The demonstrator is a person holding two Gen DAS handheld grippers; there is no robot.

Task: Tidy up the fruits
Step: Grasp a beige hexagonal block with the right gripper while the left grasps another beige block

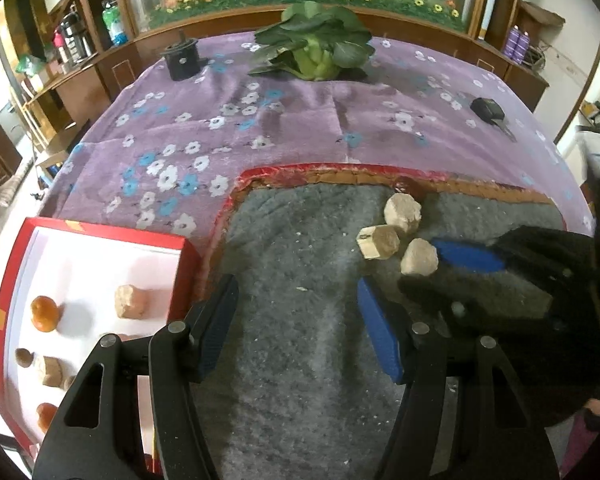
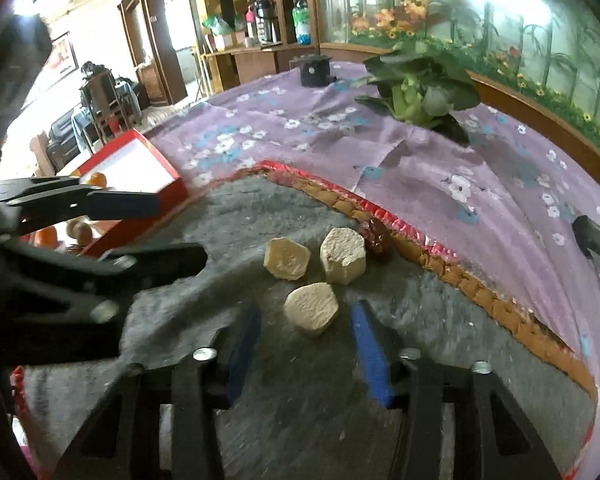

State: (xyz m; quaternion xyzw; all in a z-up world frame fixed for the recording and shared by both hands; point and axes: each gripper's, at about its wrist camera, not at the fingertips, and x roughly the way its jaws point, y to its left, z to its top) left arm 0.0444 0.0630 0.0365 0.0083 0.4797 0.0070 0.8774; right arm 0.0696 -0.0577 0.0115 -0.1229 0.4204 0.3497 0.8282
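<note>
1. Sorting is partly done: the red tray (image 1: 100,236) at the left edge of the table already holds an orange fruit (image 1: 44,312), a beige chunk (image 1: 130,300) and a few more pieces further down, half hidden by the left gripper's frame.
2. Left on the grey felt mat (image 1: 300,320): three pale hexagonal chunks in a tight cluster, plus a dark red date-like fruit (image 2: 376,240) against the mat's braided border, touching the far chunk (image 2: 342,254). So four items remain, going by what shows.
3. Right gripper (image 2: 306,344): jaws wide, nothing held. It is lined up on the nearest chunk (image 2: 311,308), which sits just ahead of the blue pads, roughly centred between them, not yet gripped.
4. Left gripper (image 1: 300,320): jaws wide, empty, hovering over bare mat between tray and cluster.
5. My read: the current step is the pick of the nearest chunk by the right gripper, then transfer to the tray.
6. Risk: the middle chunk (image 2: 287,258) sits close behind the nearest one, so pushing in could shove the pile.
7. Clutter not obviously in scope: leafy green vegetable (image 1: 316,48), black cylindrical object (image 1: 182,60) and small black device (image 1: 488,110) on the purple floral cloth (image 1: 260,128).
</note>
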